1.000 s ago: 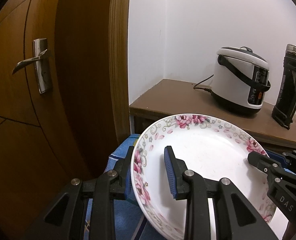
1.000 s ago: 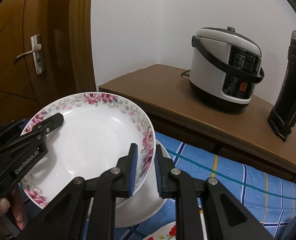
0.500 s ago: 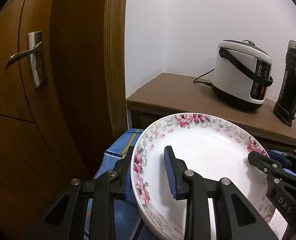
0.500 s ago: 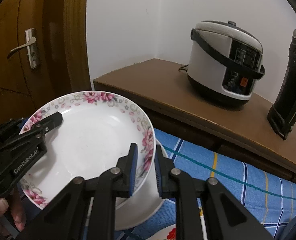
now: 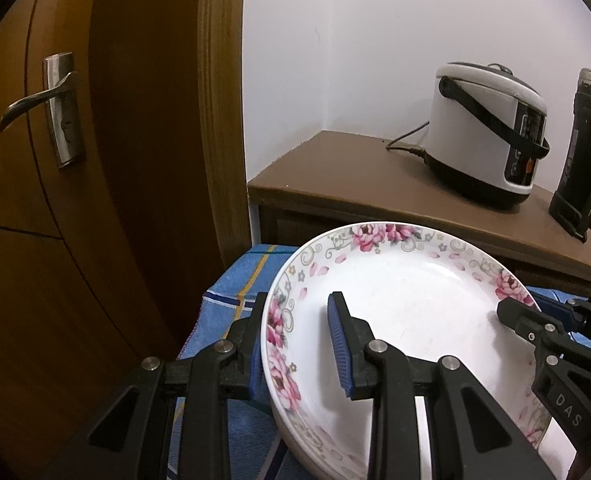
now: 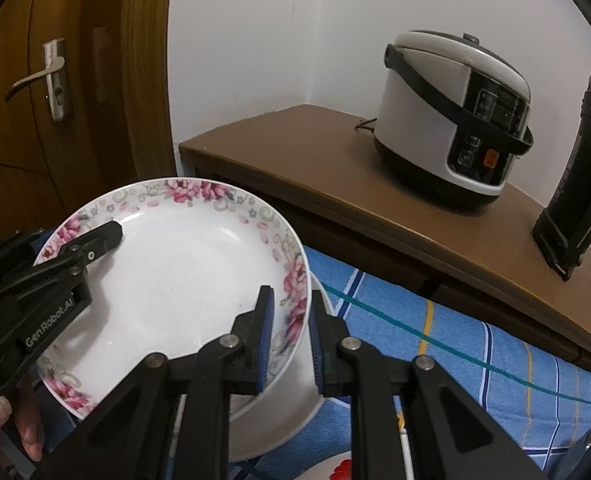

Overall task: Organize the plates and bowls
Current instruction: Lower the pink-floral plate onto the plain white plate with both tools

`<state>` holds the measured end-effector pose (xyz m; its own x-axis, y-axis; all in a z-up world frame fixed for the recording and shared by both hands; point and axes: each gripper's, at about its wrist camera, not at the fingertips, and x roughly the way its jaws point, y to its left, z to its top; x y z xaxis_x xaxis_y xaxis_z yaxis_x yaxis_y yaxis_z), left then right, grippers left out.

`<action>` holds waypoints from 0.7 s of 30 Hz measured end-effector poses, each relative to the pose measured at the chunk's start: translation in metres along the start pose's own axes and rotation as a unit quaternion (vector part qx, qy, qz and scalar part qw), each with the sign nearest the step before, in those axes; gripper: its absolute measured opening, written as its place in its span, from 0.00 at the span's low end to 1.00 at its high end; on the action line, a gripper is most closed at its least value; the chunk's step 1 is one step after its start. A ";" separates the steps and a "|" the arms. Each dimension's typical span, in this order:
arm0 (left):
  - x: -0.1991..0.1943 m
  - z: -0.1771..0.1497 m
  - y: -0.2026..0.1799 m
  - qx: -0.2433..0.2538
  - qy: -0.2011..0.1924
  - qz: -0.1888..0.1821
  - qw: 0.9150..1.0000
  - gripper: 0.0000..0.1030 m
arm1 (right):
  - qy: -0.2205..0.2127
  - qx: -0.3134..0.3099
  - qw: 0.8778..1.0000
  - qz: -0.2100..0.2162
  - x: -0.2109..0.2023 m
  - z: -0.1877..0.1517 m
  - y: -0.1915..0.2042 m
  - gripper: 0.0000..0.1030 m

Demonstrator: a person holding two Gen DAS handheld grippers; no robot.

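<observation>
Both grippers are gripping one flowered plate (image 6: 175,280) by opposite edges. The left gripper (image 5: 295,344) is clamping the plate's left rim, one pad under the rim outside and the other pad inside the dish. The right gripper (image 6: 289,332) is clenched on the right rim in the same way, with its pads squeezed close on the thin edge.

The plate is round, so it has no long axis to speak of; its hollow is facing up and its far edge (the one with the pink roses) is tilting slightly higher, toward the wall. It is sitting over a plain white dish (image 6: 295,408), whose rim is showing below and to the right of it; whether the two are touching is not clear.

Underneath, a blue striped cloth (image 6: 475,352) is covering the surface. Behind it a brown shelf (image 5: 335,176) is carrying a rice cooker (image 6: 451,120) and a dark flask (image 6: 579,184). A wooden door (image 5: 55,200) with a metal handle is standing to the left.
</observation>
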<state>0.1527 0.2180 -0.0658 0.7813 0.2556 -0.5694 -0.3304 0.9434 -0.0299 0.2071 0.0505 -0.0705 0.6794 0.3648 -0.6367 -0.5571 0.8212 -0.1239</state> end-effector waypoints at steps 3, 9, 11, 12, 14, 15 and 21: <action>0.004 0.000 -0.001 0.005 0.007 -0.001 1.000 0.31 | 0.006 -0.004 1.000 -0.004 0.002 -0.001 0.000 0.16; 0.010 -0.002 -0.002 0.009 0.018 -0.005 1.000 0.31 | 0.017 -0.009 1.000 -0.011 0.005 -0.001 0.000 0.17; 0.013 -0.001 -0.001 0.008 0.025 -0.009 1.000 0.31 | 0.020 -0.010 1.000 -0.013 0.006 -0.002 -0.001 0.17; 0.015 -0.001 -0.001 0.008 0.028 -0.011 1.000 0.31 | 0.021 -0.010 1.000 -0.014 0.006 -0.002 0.000 0.17; 0.016 -0.002 -0.002 0.009 0.030 -0.012 0.999 0.31 | 0.023 -0.012 1.000 -0.015 0.006 -0.004 0.001 0.17; 0.017 -0.002 -0.002 0.011 0.032 -0.012 0.999 0.31 | 0.025 -0.012 0.999 -0.016 0.007 -0.003 0.002 0.17; 0.021 -0.005 -0.003 0.015 0.042 -0.017 0.999 0.31 | 0.035 -0.017 0.999 -0.021 0.014 -0.001 0.004 0.17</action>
<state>0.1674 0.2195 -0.0819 0.7440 0.2066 -0.6355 -0.2880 0.9573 -0.0259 0.2137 0.0588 -0.0802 0.6684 0.2967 -0.6821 -0.5453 0.8191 -0.1780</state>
